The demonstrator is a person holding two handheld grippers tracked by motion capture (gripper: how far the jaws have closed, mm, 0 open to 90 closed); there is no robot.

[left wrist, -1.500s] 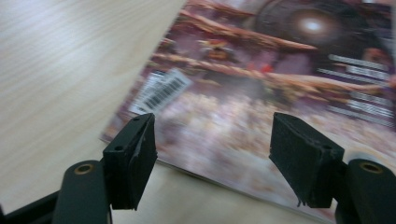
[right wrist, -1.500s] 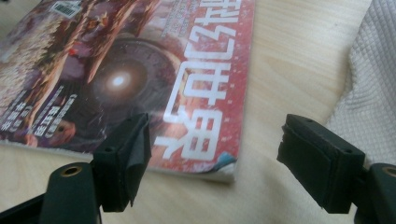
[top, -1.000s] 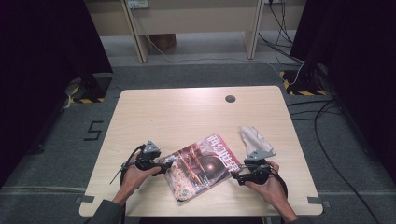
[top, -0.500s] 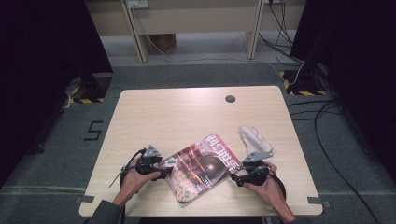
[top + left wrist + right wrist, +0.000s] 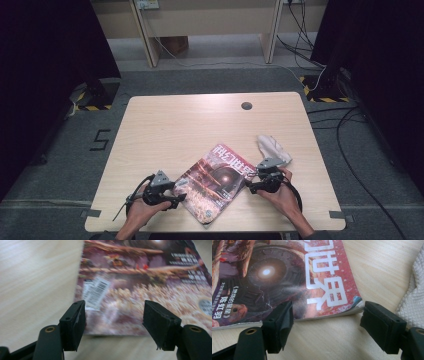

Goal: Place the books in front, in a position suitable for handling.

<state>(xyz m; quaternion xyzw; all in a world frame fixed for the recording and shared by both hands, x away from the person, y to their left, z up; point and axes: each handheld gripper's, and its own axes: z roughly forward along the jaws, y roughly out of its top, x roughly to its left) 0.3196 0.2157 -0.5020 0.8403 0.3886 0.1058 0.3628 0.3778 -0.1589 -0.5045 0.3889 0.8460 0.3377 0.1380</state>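
A magazine (image 5: 215, 185) with a red and purple cover lies flat and askew on the wooden table (image 5: 200, 120), near its front edge. My left gripper (image 5: 180, 196) sits at the magazine's near left corner. In the left gripper view my left gripper (image 5: 113, 315) stands open, and its jaws have just been closing. The barcode corner of the magazine (image 5: 140, 290) lies low between and ahead of them, untouched. My right gripper (image 5: 250, 181) is at the magazine's right edge. In the right gripper view my right gripper (image 5: 327, 312) is open in front of the title corner of the magazine (image 5: 274, 277).
A crumpled white cloth (image 5: 272, 146) lies just beyond my right hand, and the cloth (image 5: 414, 297) is close to the right jaw. A dark cable hole (image 5: 246, 105) marks the table's far side. Cables run over the floor at the right.
My left hand has slid along the magazine's left edge toward the table's front edge, down to the near corner. The right hand and the magazine have kept still.
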